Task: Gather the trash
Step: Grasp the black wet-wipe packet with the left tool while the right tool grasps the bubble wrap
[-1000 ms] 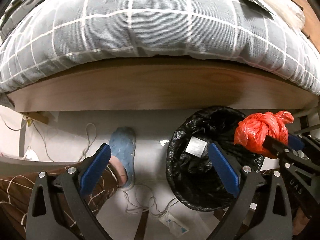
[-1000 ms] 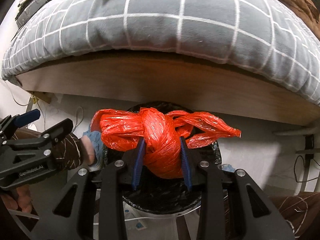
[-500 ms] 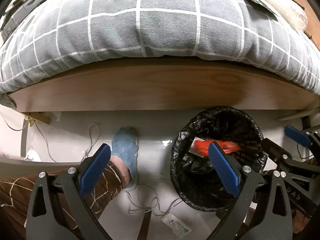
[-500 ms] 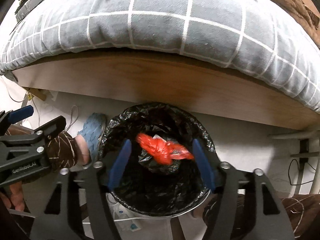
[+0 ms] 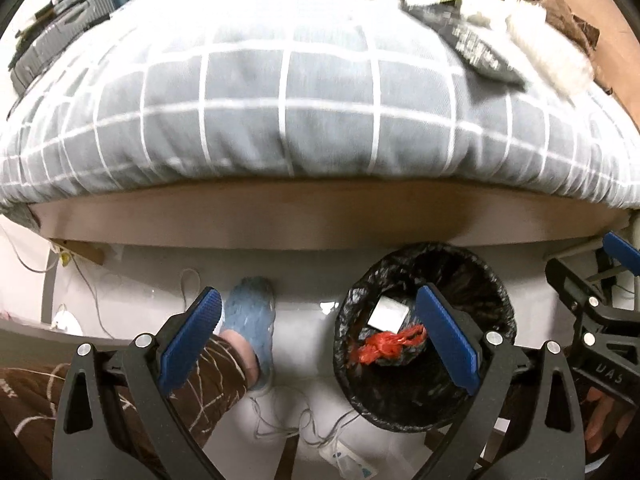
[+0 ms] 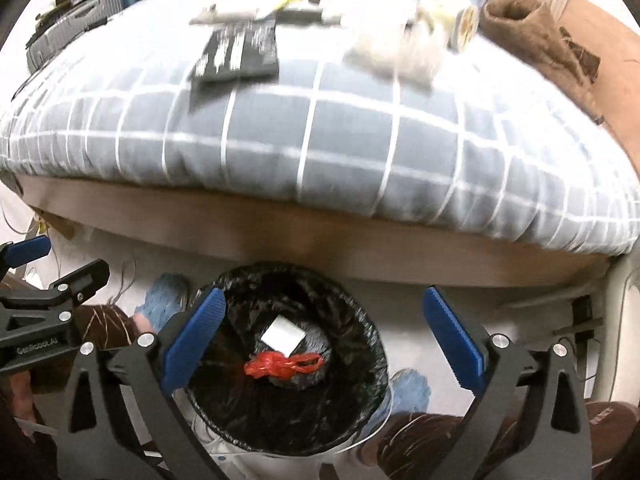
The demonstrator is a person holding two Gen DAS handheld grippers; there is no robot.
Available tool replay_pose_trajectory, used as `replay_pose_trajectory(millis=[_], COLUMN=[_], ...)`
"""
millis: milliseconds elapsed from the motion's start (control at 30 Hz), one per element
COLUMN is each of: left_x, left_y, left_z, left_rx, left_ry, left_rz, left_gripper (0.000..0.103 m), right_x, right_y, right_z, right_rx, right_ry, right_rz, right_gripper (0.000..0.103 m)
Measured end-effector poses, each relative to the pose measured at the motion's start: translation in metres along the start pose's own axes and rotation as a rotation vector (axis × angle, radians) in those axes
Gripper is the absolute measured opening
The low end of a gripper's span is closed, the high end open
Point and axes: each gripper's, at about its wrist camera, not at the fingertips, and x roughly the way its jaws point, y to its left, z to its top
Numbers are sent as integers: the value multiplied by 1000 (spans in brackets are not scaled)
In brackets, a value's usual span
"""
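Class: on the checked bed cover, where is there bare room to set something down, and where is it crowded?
Free: the near part of the grey checked bed cover, along the wooden bed edge. Crowded: farther back, around the black flat packet and white crumpled wrappers.

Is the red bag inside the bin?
Inside. The red bag lies at the bottom of the black-lined bin, beside a white paper scrap.

glossy crinkled black plastic bin liner (image 6: 360,360), thin red plastic bag (image 6: 280,365), matt checked cloth duvet (image 6: 320,148), smooth wood bed frame (image 6: 280,236).
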Motion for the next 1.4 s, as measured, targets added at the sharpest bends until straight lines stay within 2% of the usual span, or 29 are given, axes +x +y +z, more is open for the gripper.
replay_pose_trajectory(millis=[233,567,933,1067,1400], left_x=[-29,-46,-44,-41,-21], left_y=[0,-11,-31,-35,-62], left_z=[13,41,76,92,140], left_rx=[6,5,9,-5,-8], left_ry=[-79,-133,-170,-178,-187], left_rz=[-4,-36,-37,-45,-48], left_gripper=[97,97,97,97,97], right_x=[-30,-54,-54,-48,-26], right_y=[-18,-39,-73,-85,-83], right_z=[17,37,72,91,127], right_rx=[34,67,100,111,89], right_ry=[-109,-234,-286,-284,-269], right_rz=[-36,-83,-86,-63,-12], right_gripper=[95,95,95,95,95])
